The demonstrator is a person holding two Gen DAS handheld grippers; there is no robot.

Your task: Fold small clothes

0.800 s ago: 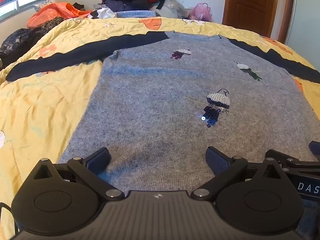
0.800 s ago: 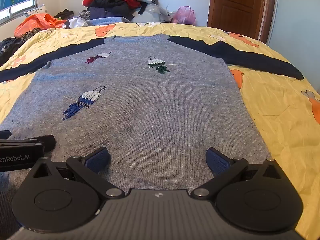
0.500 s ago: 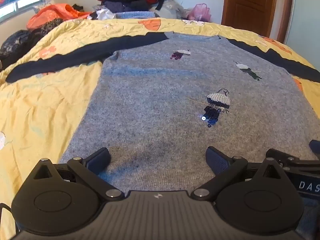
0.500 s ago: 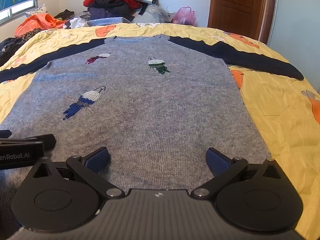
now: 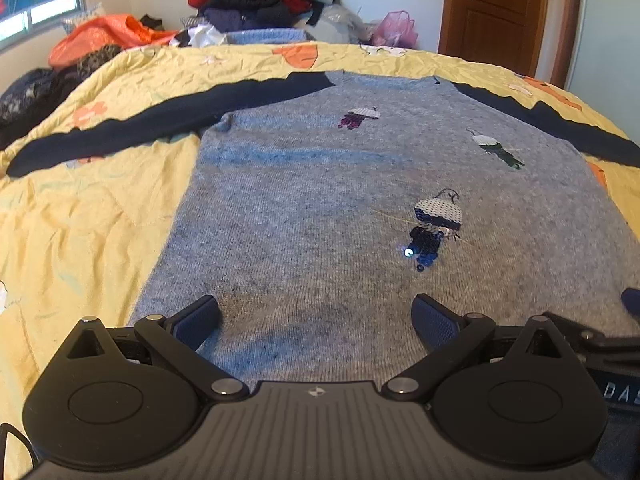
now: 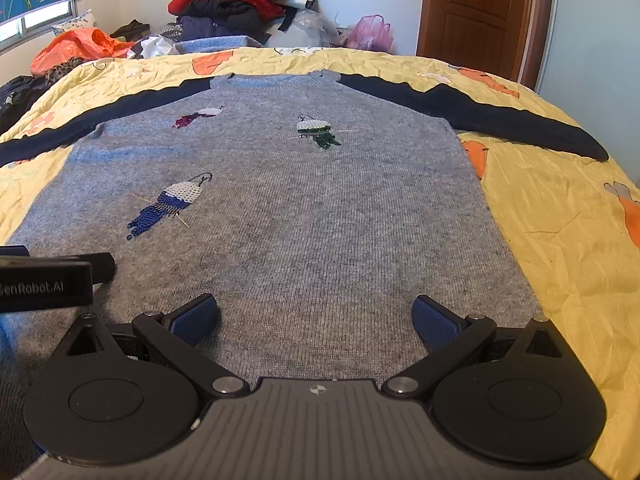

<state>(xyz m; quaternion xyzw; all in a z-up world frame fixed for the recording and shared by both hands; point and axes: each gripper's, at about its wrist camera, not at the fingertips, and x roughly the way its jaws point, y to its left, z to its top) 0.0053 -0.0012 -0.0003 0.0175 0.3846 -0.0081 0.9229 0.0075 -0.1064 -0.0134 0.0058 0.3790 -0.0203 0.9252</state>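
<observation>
Bedspread (image 5: 100, 216) holds a flat sweater (image 5: 320, 208); both grippers' jaws spread wide, wooden door (image 6: 476, 12) beyond.

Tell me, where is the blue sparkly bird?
In the right wrist view, the blue sequin bird sits on the left half of the grey sweater, below the purple bird and left of the green bird.

sweater (image 5: 312, 216): grey knit, flat on the bed, navy sleeves spread to both sides, sequin bird motifs on front.
bedspread (image 5: 84, 216): yellow, creased.
left gripper (image 5: 316, 320): blue fingers (image 5: 198, 320) wide apart over the hem, nothing between them.
right gripper (image 5: 600, 344): partly visible at right edge.
clothes pile (image 5: 256, 4): beyond the bed.
</observation>
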